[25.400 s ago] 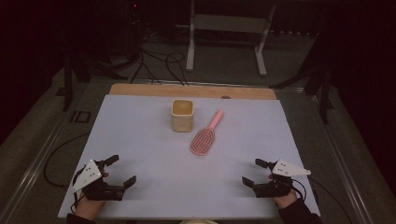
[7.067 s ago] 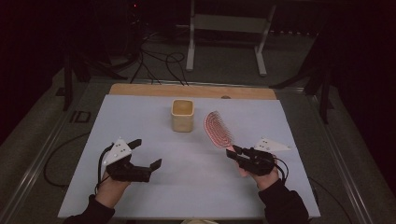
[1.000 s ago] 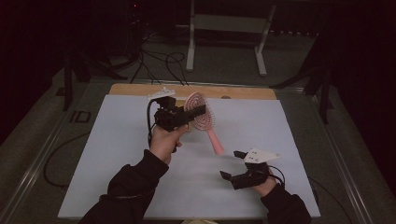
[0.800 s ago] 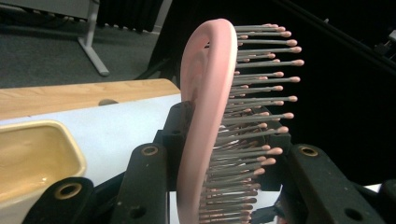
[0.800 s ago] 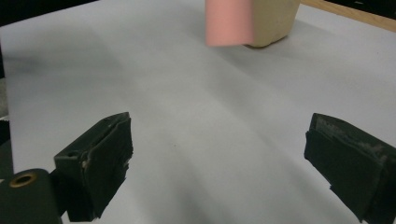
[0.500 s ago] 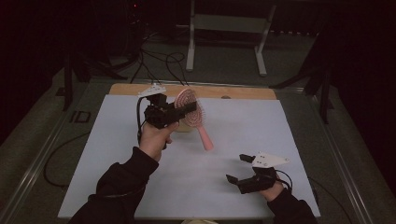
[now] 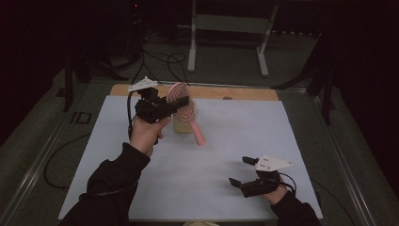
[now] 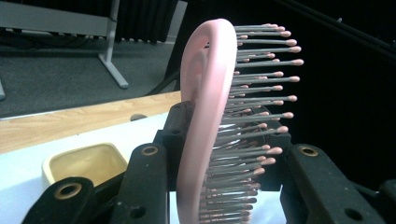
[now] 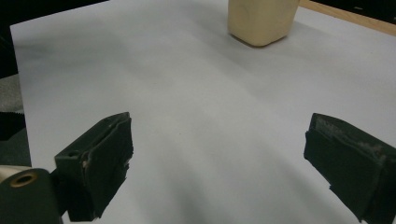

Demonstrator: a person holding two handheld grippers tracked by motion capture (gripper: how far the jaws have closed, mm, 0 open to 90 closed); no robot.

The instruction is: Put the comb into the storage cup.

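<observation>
Nearest you, your right claw [image 7: 240, 172] rests low on the white desk [image 7: 117, 155] with its jaws spread and nothing between them; in the right gripper view bare desk lies between the two pads [image 9: 109, 161]. Farther out, your left claw [image 7: 170, 106] is raised above the desk and pinches the pink hairbrush [image 7: 186, 110] across its head — one jaw on the smooth back, the other against the bristles [image 8: 261, 116]. The brush's long axis runs steeply: head up at the claw, handle [image 7: 197, 134] slanting down and toward you. Directly behind and below it stands the yellow cup [image 7: 181, 126], mouth up, its opening seen just beside the jaw in the left gripper view [image 8: 84, 163]. The coming move probably turns on this — the handle tip must swing over that opening, and your left hand [image 7: 147, 134] is much nearer than your right.
</observation>
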